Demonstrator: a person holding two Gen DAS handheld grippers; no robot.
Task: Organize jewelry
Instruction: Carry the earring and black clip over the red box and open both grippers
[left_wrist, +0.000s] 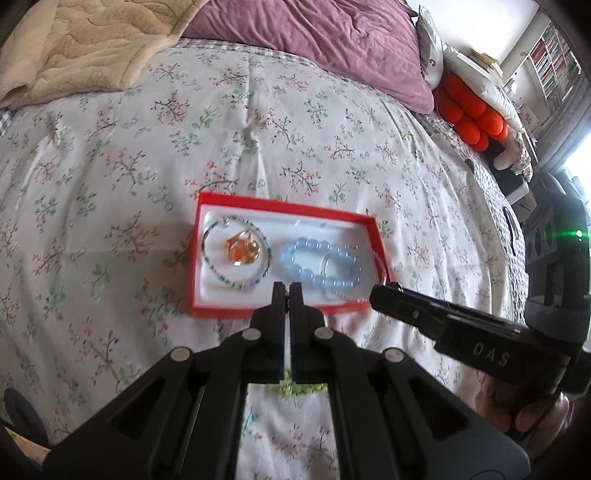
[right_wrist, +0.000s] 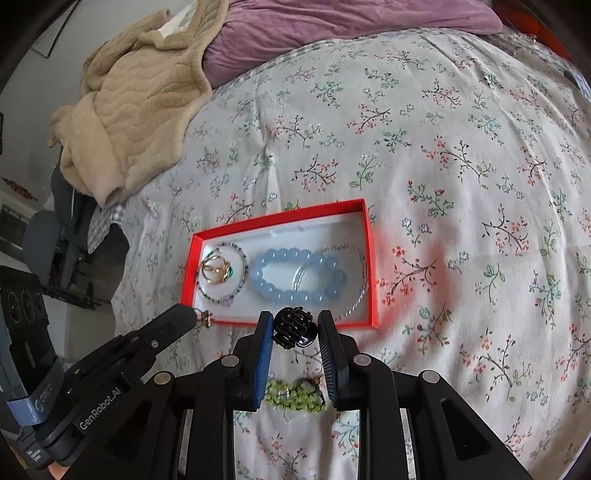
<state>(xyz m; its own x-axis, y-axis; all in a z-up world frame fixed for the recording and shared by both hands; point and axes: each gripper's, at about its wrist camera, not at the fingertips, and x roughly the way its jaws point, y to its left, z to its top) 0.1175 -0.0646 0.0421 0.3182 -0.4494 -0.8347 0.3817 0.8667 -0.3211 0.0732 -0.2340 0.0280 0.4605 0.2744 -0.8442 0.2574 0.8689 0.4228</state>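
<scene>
Above the red box (right_wrist: 371, 258), we clamp the black hair claw (right_wrist: 293, 326) in the right gripper (right_wrist: 295, 328); left gripper (right_wrist: 195, 315) pinches a small gold piece (right_wrist: 205, 318), both light, rigid.

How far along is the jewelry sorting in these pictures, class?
Done: the blue bead bracelet and a thin beaded bracelet lie in the red box. In hand: the right hand-held gripper grips a black beaded piece; the left hand-held gripper pinches a small gold piece. Left: the green bead bracelet on the bedspread.
</scene>
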